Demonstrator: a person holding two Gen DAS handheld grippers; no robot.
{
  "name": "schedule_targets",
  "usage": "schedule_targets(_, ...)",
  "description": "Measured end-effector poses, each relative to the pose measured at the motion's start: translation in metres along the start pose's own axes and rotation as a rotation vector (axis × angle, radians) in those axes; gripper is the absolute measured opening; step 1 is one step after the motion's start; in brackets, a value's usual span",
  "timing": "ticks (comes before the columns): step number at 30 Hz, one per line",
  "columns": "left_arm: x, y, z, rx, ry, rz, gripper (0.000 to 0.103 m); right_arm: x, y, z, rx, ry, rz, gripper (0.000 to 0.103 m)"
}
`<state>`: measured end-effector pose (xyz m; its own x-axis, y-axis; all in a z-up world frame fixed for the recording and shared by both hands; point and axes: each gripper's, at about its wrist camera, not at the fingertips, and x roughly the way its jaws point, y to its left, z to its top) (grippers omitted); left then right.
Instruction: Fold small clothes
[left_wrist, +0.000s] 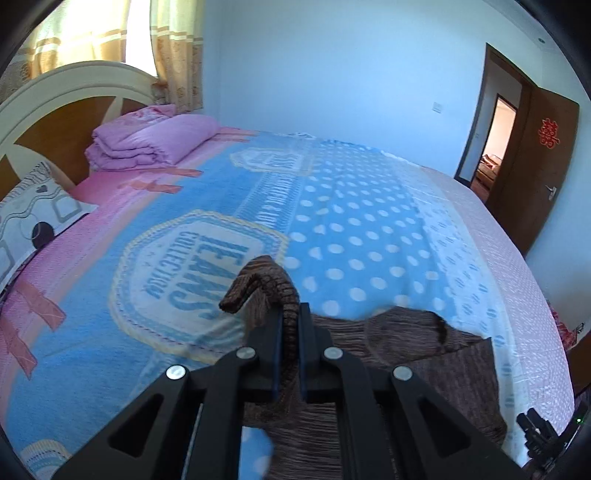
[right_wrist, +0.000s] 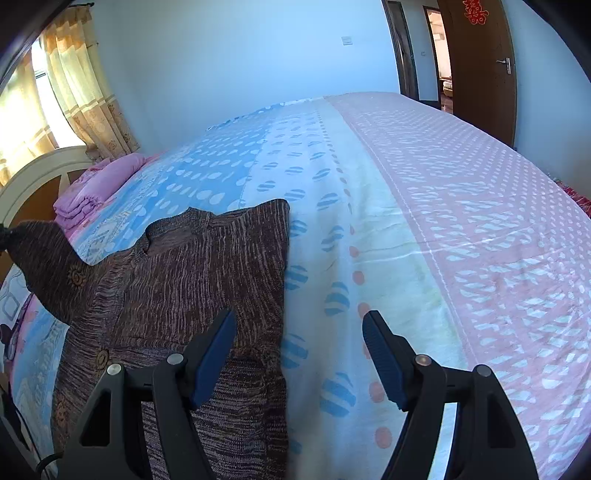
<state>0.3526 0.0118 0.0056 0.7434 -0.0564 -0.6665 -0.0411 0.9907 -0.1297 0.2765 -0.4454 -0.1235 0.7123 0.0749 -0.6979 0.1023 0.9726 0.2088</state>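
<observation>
A small brown knitted cardigan (right_wrist: 192, 273) with round buttons lies on the bed, its right part folded flat. My left gripper (left_wrist: 289, 314) is shut on a ribbed edge of the cardigan (left_wrist: 273, 288), which curls up over the fingertips and is lifted off the bed; the rest of the garment (left_wrist: 424, 354) trails to the right. In the right wrist view this lifted part rises at the far left. My right gripper (right_wrist: 299, 325) stands open above the cardigan's right edge, nothing between its fingers, its left finger (right_wrist: 214, 354) over the knit.
The bed (left_wrist: 369, 229) has a blue, white and pink patterned cover. A folded purple quilt (left_wrist: 147, 140) and a patterned pillow (left_wrist: 33, 218) lie by the headboard (left_wrist: 48, 110). A brown door (left_wrist: 532, 162) stands open beyond the bed.
</observation>
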Motion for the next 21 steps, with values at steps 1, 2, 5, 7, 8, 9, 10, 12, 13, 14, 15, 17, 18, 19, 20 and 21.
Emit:
schedule_targets(1, 0.002, -0.009, -0.002, 0.002, 0.002, -0.01, 0.008, 0.0, 0.001, -0.001, 0.0, 0.003, 0.003, 0.072)
schedule_targets(2, 0.005, -0.019, -0.004, 0.006, 0.007, -0.021, 0.008, 0.0, 0.001, -0.001, -0.001, 0.005, 0.006, 0.072)
schedule_targets(5, 0.017, -0.049, -0.014, 0.018, 0.029, -0.057, 0.008, 0.0, 0.002, -0.003, -0.001, 0.004, 0.011, 0.072)
schedule_targets(7, 0.025, -0.07, -0.024, 0.036, 0.046, -0.075, 0.008, 0.001, 0.003, -0.004, 0.001, 0.007, 0.016, 0.072)
schedule_targets(8, 0.029, -0.079, -0.03, 0.043, 0.051, -0.081, 0.008, 0.002, 0.004, -0.004, 0.002, 0.01, 0.018, 0.072)
schedule_targets(9, 0.036, -0.093, -0.038, 0.061, 0.053, -0.083, 0.008, 0.003, 0.004, -0.005, 0.002, 0.012, 0.019, 0.072)
schedule_targets(10, 0.041, -0.105, -0.047, 0.085, 0.05, -0.072, 0.008, 0.004, 0.004, -0.006, 0.002, 0.016, 0.021, 0.072)
schedule_targets(12, 0.053, -0.128, -0.065, 0.131, 0.061, -0.062, 0.008, 0.007, 0.006, -0.008, -0.001, 0.025, 0.024, 0.072)
schedule_targets(13, 0.06, -0.144, -0.077, 0.172, 0.064, -0.053, 0.008, 0.009, 0.007, -0.009, -0.003, 0.028, 0.025, 0.072)
schedule_targets(14, 0.065, -0.157, -0.087, 0.213, 0.054, -0.025, 0.009, 0.01, 0.008, -0.01, -0.005, 0.031, 0.026, 0.072)
schedule_targets(15, 0.068, -0.166, -0.095, 0.242, 0.049, -0.009, 0.01, 0.011, 0.009, -0.012, -0.01, 0.035, 0.028, 0.072)
schedule_targets(17, 0.076, -0.185, -0.11, 0.301, 0.069, -0.008, 0.02, 0.014, 0.011, -0.014, -0.021, 0.039, 0.029, 0.072)
schedule_targets(18, 0.078, -0.192, -0.116, 0.327, 0.08, -0.008, 0.021, 0.015, 0.011, -0.015, -0.028, 0.04, 0.028, 0.072)
schedule_targets(19, 0.075, -0.196, -0.121, 0.352, 0.083, -0.014, 0.026, 0.015, 0.012, -0.016, -0.032, 0.041, 0.025, 0.072)
schedule_targets(20, 0.071, -0.196, -0.122, 0.364, 0.074, -0.023, 0.034, 0.016, 0.011, -0.017, -0.035, 0.04, 0.021, 0.072)
schedule_targets(21, 0.062, -0.194, -0.124, 0.386, 0.051, -0.031, 0.038, 0.016, 0.011, -0.018, -0.038, 0.038, 0.017, 0.072)
